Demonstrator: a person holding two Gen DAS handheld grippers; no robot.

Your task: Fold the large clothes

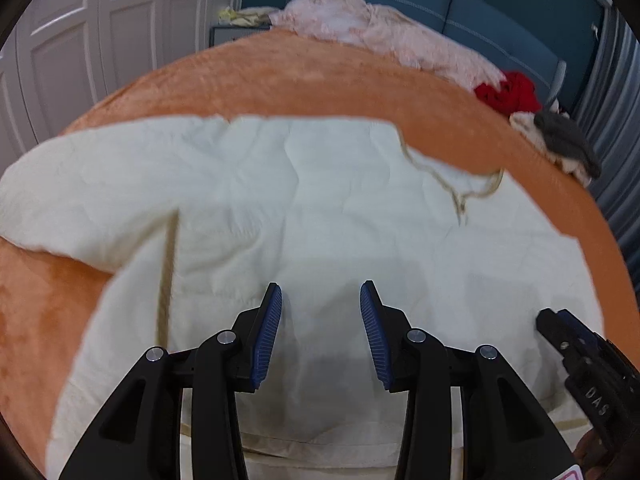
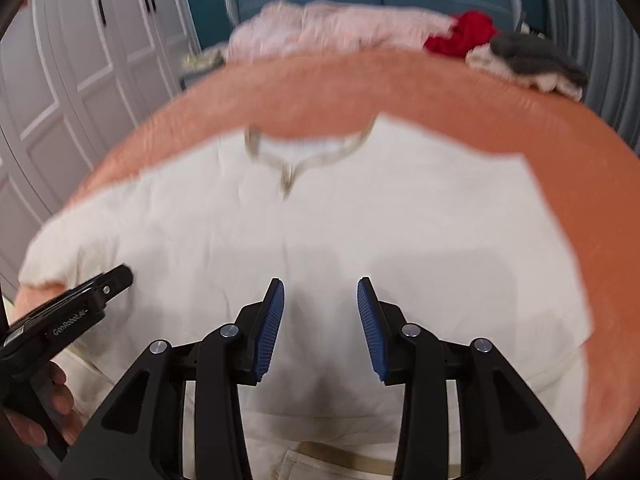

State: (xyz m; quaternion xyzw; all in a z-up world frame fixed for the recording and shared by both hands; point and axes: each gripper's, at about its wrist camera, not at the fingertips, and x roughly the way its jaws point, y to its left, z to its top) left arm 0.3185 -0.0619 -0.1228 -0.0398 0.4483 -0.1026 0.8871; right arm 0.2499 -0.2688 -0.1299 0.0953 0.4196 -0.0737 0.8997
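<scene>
Cream top [image 1: 304, 200] flat on orange bed blanket [image 1: 280, 76], just ahead of and under both grippers. Left gripper [image 1: 321, 330] partly open, empty. Right gripper [image 2: 321, 328] same. Risk: pinching blanket too, or one layer only; fold goes crooked.

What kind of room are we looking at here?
Most likely a bedroom. A wide bed with a fuzzy orange blanket fills the view, backed by a padded teal headboard, with white panelled wardrobe doors alongside. A cream garment lies spread on the blanket.
</scene>
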